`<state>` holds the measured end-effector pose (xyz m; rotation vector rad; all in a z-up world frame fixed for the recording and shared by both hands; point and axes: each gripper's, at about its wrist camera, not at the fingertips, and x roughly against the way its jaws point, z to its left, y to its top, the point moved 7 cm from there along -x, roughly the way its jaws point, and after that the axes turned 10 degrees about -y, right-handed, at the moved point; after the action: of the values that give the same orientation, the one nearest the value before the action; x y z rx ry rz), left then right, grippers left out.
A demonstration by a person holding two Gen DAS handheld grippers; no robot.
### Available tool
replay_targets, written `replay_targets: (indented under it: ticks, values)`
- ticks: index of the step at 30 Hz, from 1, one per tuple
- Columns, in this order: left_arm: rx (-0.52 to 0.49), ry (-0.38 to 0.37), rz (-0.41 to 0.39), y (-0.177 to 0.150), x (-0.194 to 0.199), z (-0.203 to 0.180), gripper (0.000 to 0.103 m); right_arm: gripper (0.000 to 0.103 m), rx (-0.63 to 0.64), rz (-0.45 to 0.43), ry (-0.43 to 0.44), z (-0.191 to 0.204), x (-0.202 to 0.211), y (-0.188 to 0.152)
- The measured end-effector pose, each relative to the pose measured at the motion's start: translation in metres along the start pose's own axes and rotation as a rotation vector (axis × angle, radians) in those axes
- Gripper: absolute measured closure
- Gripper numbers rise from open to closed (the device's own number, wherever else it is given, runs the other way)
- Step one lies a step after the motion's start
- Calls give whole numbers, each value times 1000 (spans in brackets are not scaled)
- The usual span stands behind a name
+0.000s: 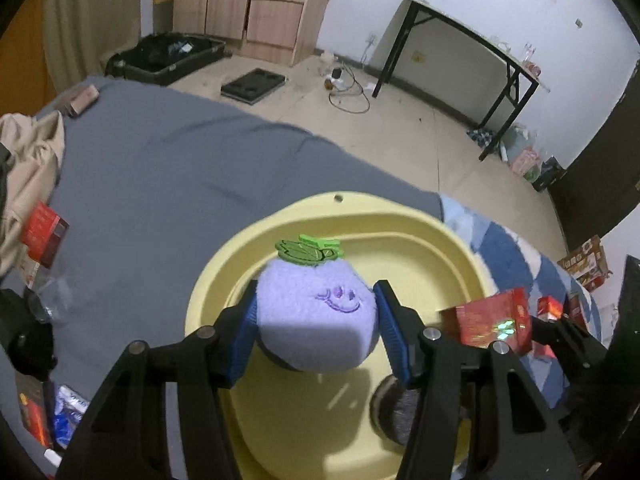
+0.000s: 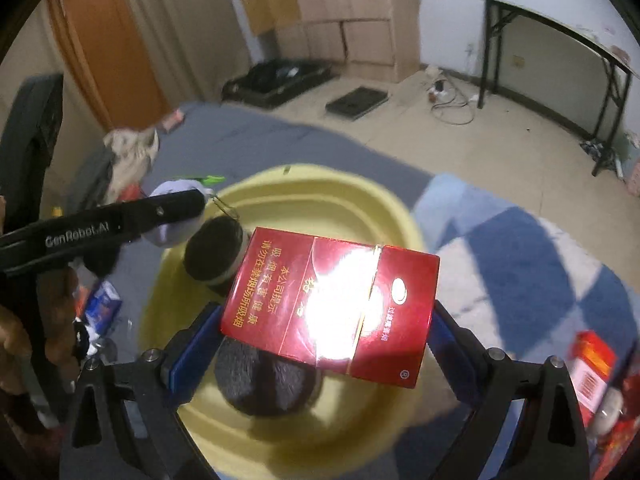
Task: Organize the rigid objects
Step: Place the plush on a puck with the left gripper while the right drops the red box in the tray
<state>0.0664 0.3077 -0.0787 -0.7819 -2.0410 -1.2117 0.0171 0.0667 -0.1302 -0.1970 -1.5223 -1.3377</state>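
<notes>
My left gripper [image 1: 316, 320] is shut on a purple plush fruit [image 1: 316, 316] with a green leaf, held above the yellow basin [image 1: 440, 252]. My right gripper [image 2: 326, 320] is shut on a red cigarette box [image 2: 332, 304], also above the yellow basin [image 2: 320, 192]. The red box shows in the left wrist view [image 1: 492, 322] at the basin's right edge. Dark fuzzy round objects [image 2: 266, 380] lie in the basin, one also in the left wrist view [image 1: 394, 408]. The left gripper's arm [image 2: 100, 228] crosses the right wrist view at left.
The basin sits on a bed with a grey sheet [image 1: 160, 184] and a blue checkered blanket [image 2: 520, 248]. Red boxes [image 1: 44, 232] and small packets [image 1: 66, 412] lie at left, more red boxes [image 2: 592, 368] at right. A beige cloth [image 1: 28, 156] lies far left.
</notes>
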Motion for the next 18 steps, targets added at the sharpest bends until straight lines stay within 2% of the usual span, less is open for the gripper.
replay_targets:
  ticks: [4, 6, 11, 13, 15, 18]
  values:
    - [23, 10, 26, -4, -15, 10, 46, 5, 41, 32, -12, 9, -29, 7]
    - [36, -8, 15, -5, -19, 12, 45, 5, 42, 57, -22, 7, -42, 13]
    - [52, -9, 8, -7, -19, 17, 41, 4, 90, 42, -82, 13, -50, 31]
    - [55, 2, 10, -6, -20, 18, 33, 4, 104, 36, -94, 23, -52, 31]
    - [59, 23, -6, -5, -16, 19, 12, 4, 103, 43, -89, 32, -58, 28]
    - [83, 19, -50, 2, -3, 17, 2, 3, 93, 36, -87, 36, -59, 23]
